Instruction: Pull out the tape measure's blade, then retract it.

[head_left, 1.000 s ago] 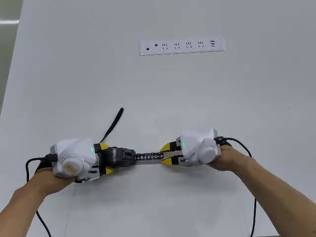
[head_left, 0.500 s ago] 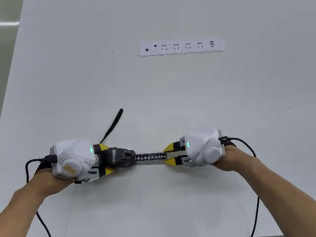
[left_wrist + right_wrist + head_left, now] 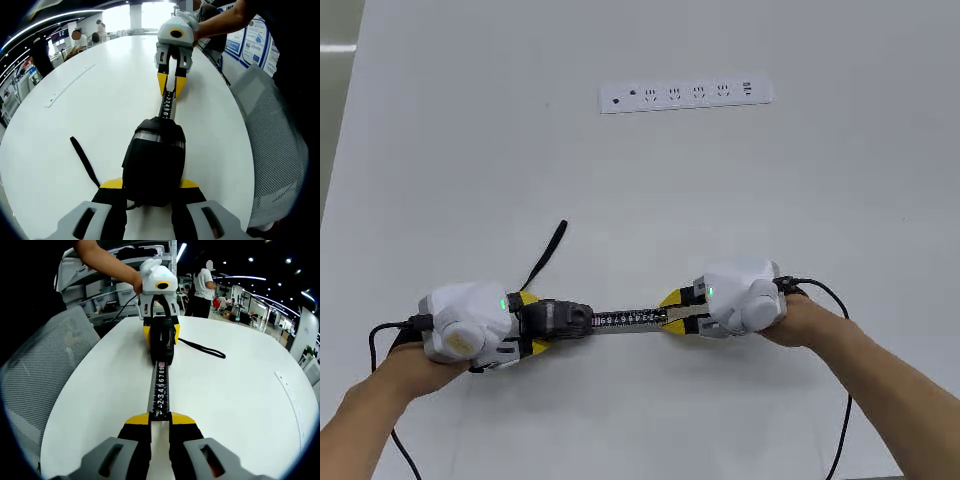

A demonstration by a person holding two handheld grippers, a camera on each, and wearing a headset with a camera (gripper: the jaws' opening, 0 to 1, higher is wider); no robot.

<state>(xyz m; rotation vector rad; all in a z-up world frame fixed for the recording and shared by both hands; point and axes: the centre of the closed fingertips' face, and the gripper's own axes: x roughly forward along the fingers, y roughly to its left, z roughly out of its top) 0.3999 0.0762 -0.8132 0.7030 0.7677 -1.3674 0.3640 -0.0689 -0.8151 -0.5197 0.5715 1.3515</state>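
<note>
We've got the left tongs (image 3: 533,321) clamped around the tape measure's case (image 3: 560,318) and the right tongs (image 3: 675,312) pinching the tip of the blade (image 3: 625,319), the lot stretched low over the bench (image 3: 720,200) between them. A short length of blade is out, so we reckon the pull is only partly done. The retraction is yet to come.
</note>
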